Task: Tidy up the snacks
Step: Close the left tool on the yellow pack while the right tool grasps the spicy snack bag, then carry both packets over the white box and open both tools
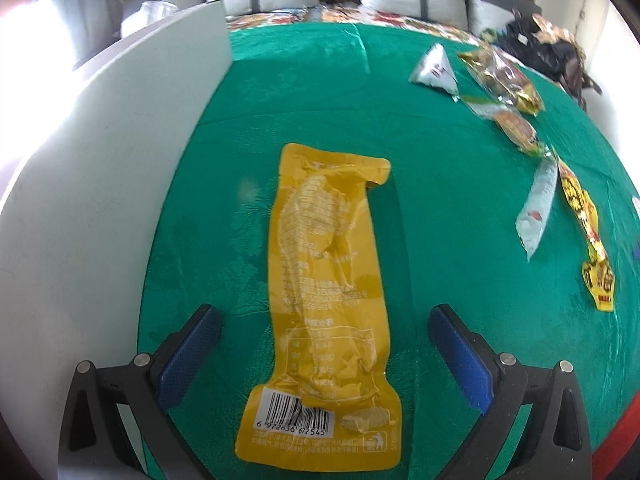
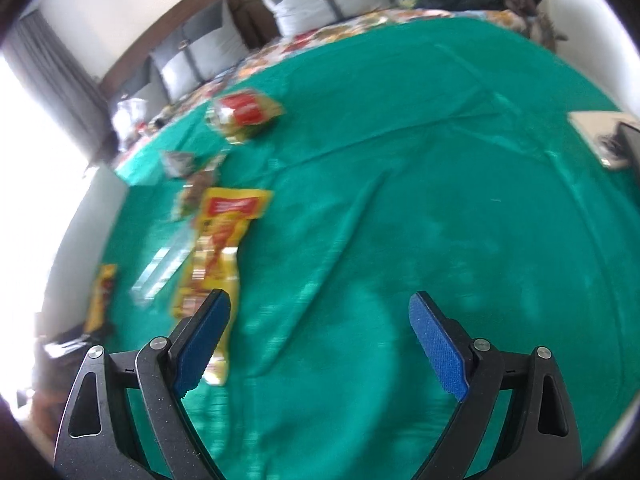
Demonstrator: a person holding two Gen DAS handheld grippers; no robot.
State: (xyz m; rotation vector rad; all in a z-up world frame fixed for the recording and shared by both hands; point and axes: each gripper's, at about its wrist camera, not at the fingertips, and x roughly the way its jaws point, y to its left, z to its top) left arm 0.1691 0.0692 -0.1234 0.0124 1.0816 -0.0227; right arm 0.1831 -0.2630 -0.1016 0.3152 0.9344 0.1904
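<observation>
- The left gripper (image 1: 324, 354) is hovering with jaws wide either side of a yellow pouch (image 1: 326, 304), pads not touching it.
- The pouch is lying flat, barcode up, on the green cloth (image 1: 440, 208), beside a white board (image 1: 100, 200).
- The right gripper (image 2: 320, 340) is holding its jaws wide and empty over the cloth, a yellow packet (image 2: 218, 248) lying by its left finger.
- More snacks (image 1: 504, 80) are lying well apart.

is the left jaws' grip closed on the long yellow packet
No, the left gripper stands wide open, and the yellow packet lies flat on the green cloth between its pads, touching neither.
</observation>
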